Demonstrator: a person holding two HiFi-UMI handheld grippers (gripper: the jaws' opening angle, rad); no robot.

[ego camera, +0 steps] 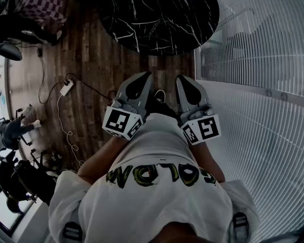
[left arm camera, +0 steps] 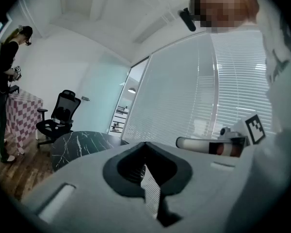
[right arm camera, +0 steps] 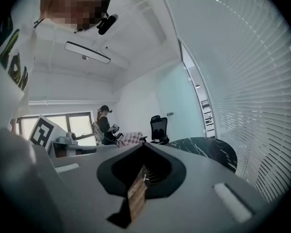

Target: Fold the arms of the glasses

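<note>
**Step in hand.** Folding has not begun. The glasses do not appear in any of the 3 views, and the visible part of the round worktop shows nothing resting on it. The person stands back from it, holding both tools close against a white T-shirt.

**Tool state.**
- The left tool is pressed together. Its own view shows only a thin slit of background between the jaws and nothing pinched.
- The right tool is likewise pressed together and empty.
- The 2 tools sit side by side, near each other but apart, tips pointing towards the worktop.

**Next move, as a judgement.** The glasses must first be located. The person probably has to approach the worktop. Both tools then need spreading: 1 to steady the frame, 1 to swing an arm inward at its hinge.

**Materials and shapes.**
- Worktop: circular, glossy black, with white marble-like veining.
- Floor: dark wooden planks, matt.
- Window blinds: fine horizontal slats, pale, running along the person's right.
- Tool bodies: smooth grey moulded shells tapering to a point, each with a dark diamond-shaped recess.
- Marker cubes: white faces with black square patterns, 1 on each tool.
- A white power strip lies on the floor with thin trailing cables.
</note>
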